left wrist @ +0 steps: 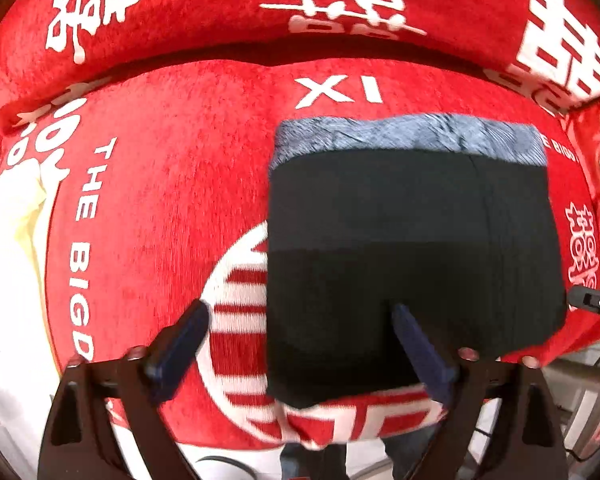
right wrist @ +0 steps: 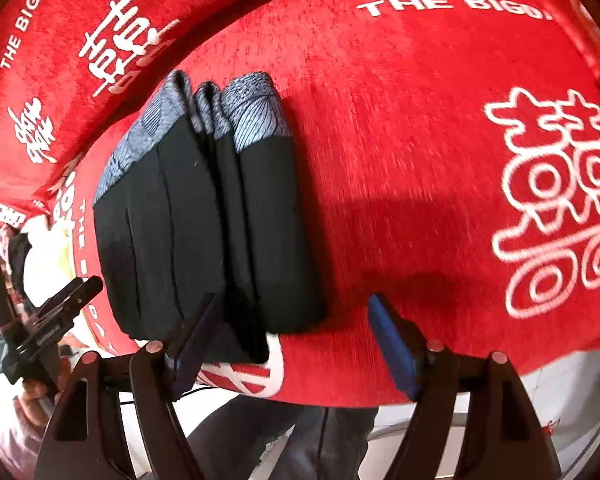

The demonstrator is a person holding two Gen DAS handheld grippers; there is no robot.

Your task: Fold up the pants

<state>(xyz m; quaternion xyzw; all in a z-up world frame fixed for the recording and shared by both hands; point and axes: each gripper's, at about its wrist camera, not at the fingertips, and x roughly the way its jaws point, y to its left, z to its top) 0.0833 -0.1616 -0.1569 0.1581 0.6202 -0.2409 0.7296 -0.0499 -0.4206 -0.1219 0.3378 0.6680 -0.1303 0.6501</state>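
The pants before me are matt black cloth with a grey, finely patterned waistband. They lie on a red plush cover, nappy and ribbed, printed white. My fingers carry smooth dark-blue pads on black plastic.

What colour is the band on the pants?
Blue-grey with fine line patterning, on black pants; the band shows best in the right wrist view.

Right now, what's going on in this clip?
A person with a handheld gripper in each hand is folding pants on a red cloth. The black pants, with a grey patterned band at the far end, already lie in a compact layered stack. The left gripper and right gripper both stand open at the near edge of the stack, holding nothing. The fold looks close to finished.
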